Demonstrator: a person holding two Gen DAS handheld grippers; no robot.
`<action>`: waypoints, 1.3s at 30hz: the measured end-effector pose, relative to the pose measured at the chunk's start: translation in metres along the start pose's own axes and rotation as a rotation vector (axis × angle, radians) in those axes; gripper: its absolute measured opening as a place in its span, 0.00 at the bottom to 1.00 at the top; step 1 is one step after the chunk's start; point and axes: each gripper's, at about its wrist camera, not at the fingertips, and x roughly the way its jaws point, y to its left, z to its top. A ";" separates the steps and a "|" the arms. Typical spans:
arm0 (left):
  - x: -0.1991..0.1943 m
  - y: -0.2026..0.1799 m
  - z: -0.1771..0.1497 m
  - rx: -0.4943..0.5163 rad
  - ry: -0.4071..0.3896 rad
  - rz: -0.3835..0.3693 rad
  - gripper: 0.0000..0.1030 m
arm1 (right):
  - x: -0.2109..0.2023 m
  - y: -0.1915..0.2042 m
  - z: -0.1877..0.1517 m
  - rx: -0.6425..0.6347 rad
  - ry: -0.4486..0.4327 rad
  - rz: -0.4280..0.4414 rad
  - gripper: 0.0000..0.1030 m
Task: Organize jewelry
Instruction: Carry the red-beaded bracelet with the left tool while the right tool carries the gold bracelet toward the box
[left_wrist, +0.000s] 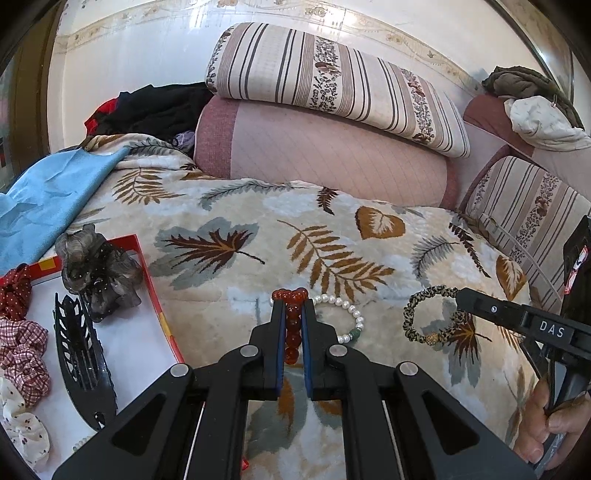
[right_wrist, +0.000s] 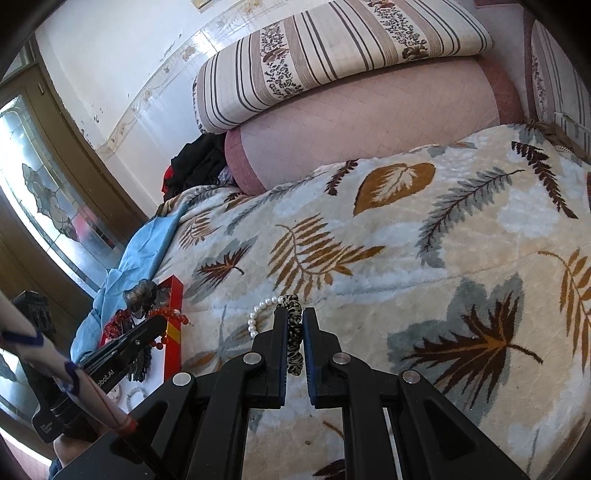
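My left gripper (left_wrist: 293, 308) is shut on a red bead bracelet (left_wrist: 291, 328), held just above the leaf-patterned blanket. A white pearl bracelet (left_wrist: 349, 314) lies on the blanket right beside it, also seen in the right wrist view (right_wrist: 258, 314). My right gripper (right_wrist: 294, 314) is shut on a leopard-print hair tie (right_wrist: 294, 332); in the left wrist view the tie (left_wrist: 424, 317) hangs from its fingertips (left_wrist: 466, 301). A red-rimmed white tray (left_wrist: 155, 299) at the left holds hair accessories.
The tray holds a grey bow clip (left_wrist: 98, 271), a black claw clip (left_wrist: 83, 362) and fabric scrunchies (left_wrist: 22, 350). A blue cloth (left_wrist: 48, 195) lies behind the tray. Pink and striped cushions (left_wrist: 325, 122) line the back. The blanket (left_wrist: 258, 229) covers the bed.
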 end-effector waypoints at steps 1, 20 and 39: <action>-0.001 0.001 0.001 0.000 -0.002 0.001 0.07 | 0.000 0.000 0.000 0.002 -0.001 0.000 0.09; -0.041 0.030 0.007 -0.044 -0.059 0.033 0.07 | -0.008 0.031 -0.003 -0.050 -0.008 0.008 0.09; -0.075 0.073 0.004 -0.105 -0.100 0.090 0.07 | 0.006 0.071 -0.024 -0.106 0.040 0.044 0.09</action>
